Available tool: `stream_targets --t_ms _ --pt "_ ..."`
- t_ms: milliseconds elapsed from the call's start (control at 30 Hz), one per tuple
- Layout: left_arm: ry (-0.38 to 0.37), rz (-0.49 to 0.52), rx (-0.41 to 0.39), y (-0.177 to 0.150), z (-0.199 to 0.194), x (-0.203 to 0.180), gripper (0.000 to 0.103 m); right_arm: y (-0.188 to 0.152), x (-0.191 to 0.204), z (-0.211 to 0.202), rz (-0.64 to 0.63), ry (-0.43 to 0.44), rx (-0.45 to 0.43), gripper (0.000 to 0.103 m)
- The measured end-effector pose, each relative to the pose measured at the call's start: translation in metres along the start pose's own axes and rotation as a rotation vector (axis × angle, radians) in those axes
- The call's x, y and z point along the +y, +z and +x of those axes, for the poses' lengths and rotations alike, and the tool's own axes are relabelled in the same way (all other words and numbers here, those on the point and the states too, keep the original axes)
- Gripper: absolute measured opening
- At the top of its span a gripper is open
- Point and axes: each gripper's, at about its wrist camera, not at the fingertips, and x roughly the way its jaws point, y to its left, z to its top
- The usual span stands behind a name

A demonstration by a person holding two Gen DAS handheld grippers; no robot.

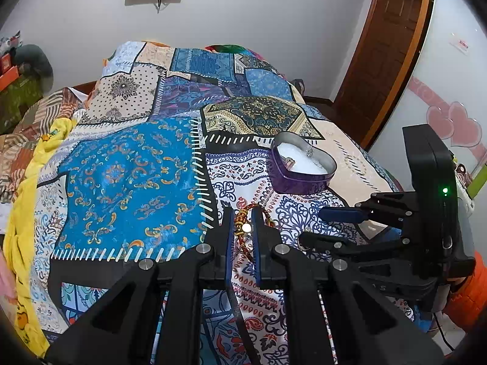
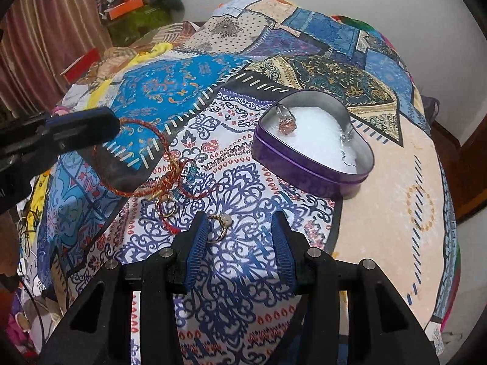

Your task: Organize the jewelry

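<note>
My left gripper [image 1: 243, 217] is shut on a red cord bracelet [image 1: 243, 228] with gold beads. The right wrist view shows the bracelet [image 2: 137, 158] hanging from that gripper [image 2: 110, 121], its loop trailing on the quilt. My right gripper [image 2: 239, 217] stands open just above the quilt. A gold ring [image 2: 221, 223] with a pale stone lies between its pads, close against the left pad. A purple heart-shaped tin [image 2: 304, 176] lined with white foam sits beyond it and holds a pink-stone ring [image 2: 286, 125] and a silver piece [image 2: 347, 137]. The tin [image 1: 301, 182] lies up and right of my left gripper.
A gold ring [image 2: 166, 207] and blue-bead pieces [image 2: 190, 174] lie under the bracelet loop. The patchwork quilt [image 1: 121, 176] covers the bed. Yellow cloth [image 1: 21, 213] bunches at its left side, and a wooden door [image 1: 386, 54] stands at the right.
</note>
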Motion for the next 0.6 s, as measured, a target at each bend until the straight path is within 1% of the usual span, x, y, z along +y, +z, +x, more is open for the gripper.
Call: stream_targets --t_ms 67,100,133,167,200,367,600 --pt "-0.003 -0.003 0.003 -0.001 0.001 0.001 0.009 0.000 0.002 0.002 -0.009 0.000 0.000 0.025" --pt "-0.003 -0.003 0.005 -0.001 0.002 0.000 0.009 0.000 0.003 0.002 -0.015 0.001 0.001 0.023" --pt "-0.004 -0.003 0.005 -0.001 0.003 0.000 0.009 0.000 0.003 0.002 -0.021 0.003 -0.001 0.019" --pt "-0.004 -0.004 0.005 -0.001 0.002 0.000 0.009 0.000 0.005 0.003 -0.029 0.005 -0.001 0.013" --pt "-0.004 -0.003 0.005 -0.001 0.002 0.000 0.009 0.000 0.006 0.003 -0.034 0.010 0.000 0.009" --pt "-0.001 0.003 0.001 0.000 0.001 -0.002 0.009 -0.001 0.008 0.002 -0.041 0.021 -0.007 0.008" --pt "-0.003 0.016 -0.018 0.005 -0.009 -0.011 0.009 -0.001 0.001 -0.014 -0.013 0.007 -0.053 0.008"
